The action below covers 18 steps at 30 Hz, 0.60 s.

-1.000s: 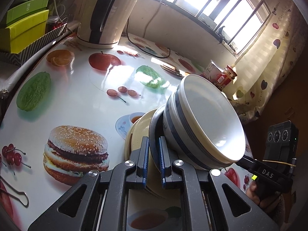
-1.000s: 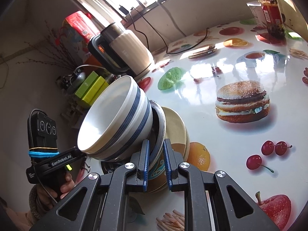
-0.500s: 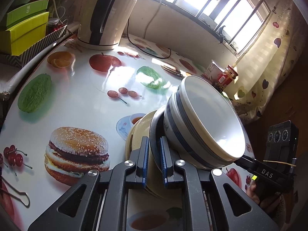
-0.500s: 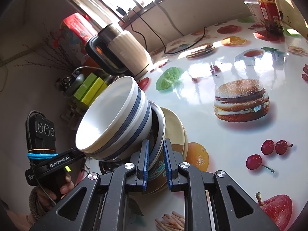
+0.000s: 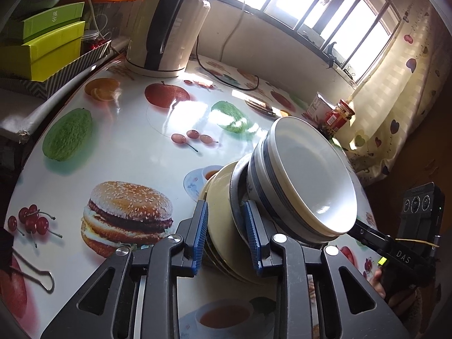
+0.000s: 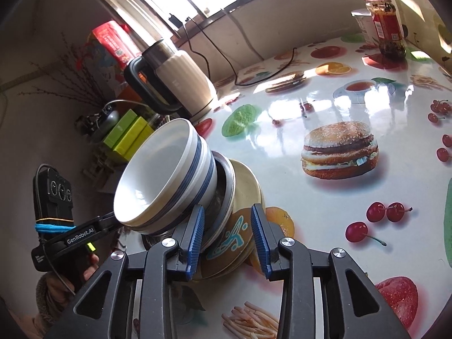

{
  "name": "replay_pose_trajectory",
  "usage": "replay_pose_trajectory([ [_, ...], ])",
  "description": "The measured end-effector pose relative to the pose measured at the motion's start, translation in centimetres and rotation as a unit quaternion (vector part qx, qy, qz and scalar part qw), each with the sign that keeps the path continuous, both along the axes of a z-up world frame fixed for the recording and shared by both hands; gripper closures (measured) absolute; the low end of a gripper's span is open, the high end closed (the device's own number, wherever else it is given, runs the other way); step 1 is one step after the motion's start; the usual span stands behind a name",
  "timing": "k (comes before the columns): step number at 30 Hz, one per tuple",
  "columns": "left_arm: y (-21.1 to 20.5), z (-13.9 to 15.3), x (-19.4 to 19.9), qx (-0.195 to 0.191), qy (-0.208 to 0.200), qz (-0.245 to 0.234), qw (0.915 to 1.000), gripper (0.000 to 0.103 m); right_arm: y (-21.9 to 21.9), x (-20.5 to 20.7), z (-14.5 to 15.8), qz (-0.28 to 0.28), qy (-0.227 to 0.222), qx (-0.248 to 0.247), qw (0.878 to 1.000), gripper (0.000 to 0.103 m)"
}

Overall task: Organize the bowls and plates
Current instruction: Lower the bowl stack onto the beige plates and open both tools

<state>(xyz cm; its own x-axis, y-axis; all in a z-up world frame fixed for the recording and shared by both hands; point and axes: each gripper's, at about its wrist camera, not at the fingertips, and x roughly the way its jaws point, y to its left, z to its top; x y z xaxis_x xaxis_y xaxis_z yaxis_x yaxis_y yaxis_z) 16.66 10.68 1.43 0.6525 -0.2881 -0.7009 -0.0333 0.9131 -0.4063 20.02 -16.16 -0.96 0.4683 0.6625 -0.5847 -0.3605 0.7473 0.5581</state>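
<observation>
A stack of dishes rests on the table: cream plates (image 5: 219, 197) at the bottom, a metal dish (image 5: 236, 195) on them, and two nested white bowls with blue stripes (image 5: 308, 180) on top. In the right wrist view the stack shows as yellow plates (image 6: 245, 186), the metal dish (image 6: 226, 180) and the bowls (image 6: 166, 175). My left gripper (image 5: 226, 233) is open, its blue pads either side of the plates' rim. My right gripper (image 6: 227, 237) is open around the opposite rim. Each gripper shows in the other's view.
An electric kettle (image 5: 169, 25) with its cord stands at the table's back. Green boxes (image 5: 48, 42) sit on a shelf at the left. A red jar (image 6: 384, 25) and a carton (image 5: 320, 107) stand near the window and curtain. A binder clip (image 5: 36, 276) lies on the fruit-printed tablecloth (image 5: 113, 147).
Both grippers have opened: their pads were shut on the stack's rim and now stand apart. The stack has come down onto the table.
</observation>
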Motion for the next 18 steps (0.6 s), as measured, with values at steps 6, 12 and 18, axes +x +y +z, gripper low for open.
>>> replay_pose_trajectory([
  [6, -0.3, 0.8, -1.2, 0.014, -0.012, 0.002, 0.9998, 0.063, -0.2, -0.8, 0.7, -0.004, -0.011, 0.0, 1.0, 0.057],
  [12, -0.9, 1.5, -2.6, 0.029, -0.022, 0.004, 0.9993, 0.059, 0.0, -2.1, 1.5, -0.004, -0.026, -0.01, 1.0, 0.054],
  [18, -1.8, 2.1, -4.2, 0.08, -0.032, 0.019, 0.9961, 0.058, -0.2, -3.5, 2.2, -0.012, -0.04, -0.017, 0.999, 0.05],
])
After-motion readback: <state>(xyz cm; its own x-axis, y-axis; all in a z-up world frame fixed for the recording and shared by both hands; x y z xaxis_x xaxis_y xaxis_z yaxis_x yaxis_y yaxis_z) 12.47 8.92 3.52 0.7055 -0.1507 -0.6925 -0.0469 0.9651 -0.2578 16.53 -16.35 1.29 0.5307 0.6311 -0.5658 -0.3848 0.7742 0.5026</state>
